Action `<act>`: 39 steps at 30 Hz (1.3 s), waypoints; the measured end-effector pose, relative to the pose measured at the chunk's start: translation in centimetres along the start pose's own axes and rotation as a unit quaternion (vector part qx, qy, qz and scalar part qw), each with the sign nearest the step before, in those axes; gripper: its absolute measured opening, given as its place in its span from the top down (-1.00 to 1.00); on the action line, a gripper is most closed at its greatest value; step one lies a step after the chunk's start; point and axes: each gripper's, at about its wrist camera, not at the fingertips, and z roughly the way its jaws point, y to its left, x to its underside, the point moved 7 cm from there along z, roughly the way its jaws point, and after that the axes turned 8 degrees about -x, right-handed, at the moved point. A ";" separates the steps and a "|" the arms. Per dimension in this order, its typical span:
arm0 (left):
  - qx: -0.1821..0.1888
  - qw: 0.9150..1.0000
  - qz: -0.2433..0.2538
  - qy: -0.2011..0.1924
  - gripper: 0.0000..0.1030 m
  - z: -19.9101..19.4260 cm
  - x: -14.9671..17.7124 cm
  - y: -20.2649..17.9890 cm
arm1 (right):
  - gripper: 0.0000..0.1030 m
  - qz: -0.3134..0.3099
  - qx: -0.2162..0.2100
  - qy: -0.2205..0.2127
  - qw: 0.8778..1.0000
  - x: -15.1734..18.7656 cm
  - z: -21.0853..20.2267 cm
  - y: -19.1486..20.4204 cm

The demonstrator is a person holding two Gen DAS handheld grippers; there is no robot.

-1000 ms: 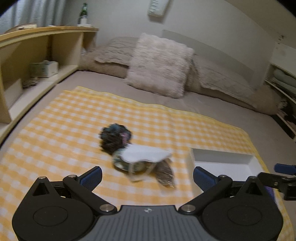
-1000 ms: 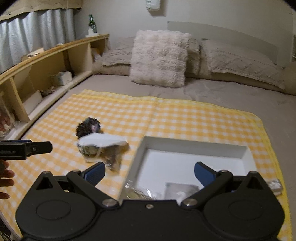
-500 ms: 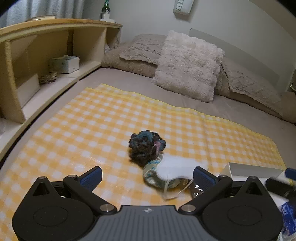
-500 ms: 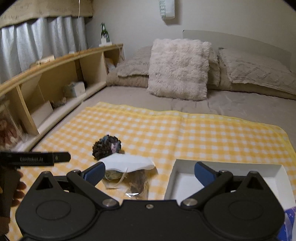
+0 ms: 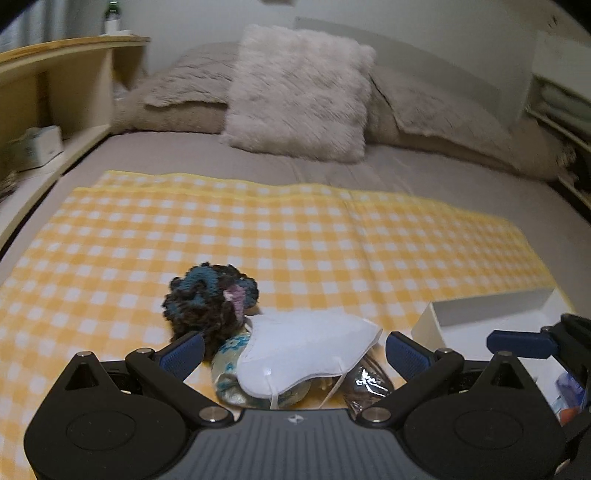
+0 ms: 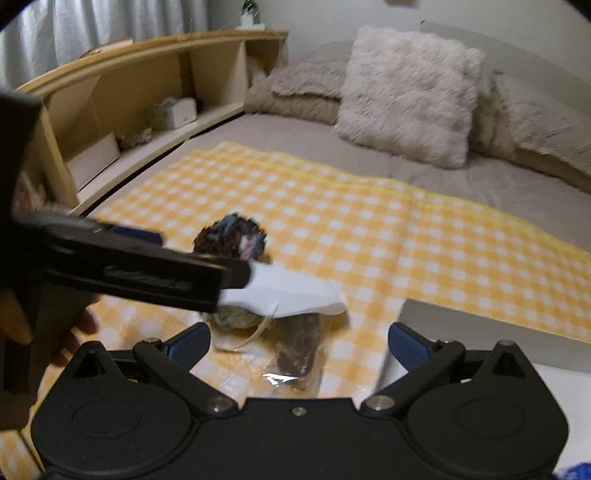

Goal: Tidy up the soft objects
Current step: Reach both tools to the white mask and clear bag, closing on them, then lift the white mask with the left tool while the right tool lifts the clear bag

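Where visible, white tray (image 5: 484, 308) bare beside white mask (image 5: 306, 350)

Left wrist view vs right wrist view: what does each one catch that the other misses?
Left wrist only: the white tray's open inside, with the right gripper over it, and the shelf unit on the far side.

Right wrist only: the curtain, a hand holding the left gripper, which reaches to the white face mask.

Both: the mask lying on wrapped items, the dark yarn scrunchie, the yellow checked cloth, the fluffy pillow.
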 end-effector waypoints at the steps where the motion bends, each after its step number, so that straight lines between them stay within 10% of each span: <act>1: 0.004 1.000 0.009 0.004 -1.00 0.7 0.0 -0.2 | -1.00 -0.001 -0.004 0.006 1.000 0.1 0.5 -0.1; 14: 0.024 0.996 0.069 0.056 -0.97 7.4 1.3 -0.9 | -0.76 -0.027 -0.025 0.055 0.998 0.9 5.7 -1.1; 21: 0.003 0.994 0.080 0.073 -0.58 9.0 1.9 -1.1 | -0.62 -0.045 -0.018 0.076 0.996 1.4 7.7 -1.4; 39: -0.013 0.995 0.082 0.058 0.76 7.4 0.9 -1.0 | 0.55 -0.069 -0.017 0.120 0.990 2.8 7.8 -0.9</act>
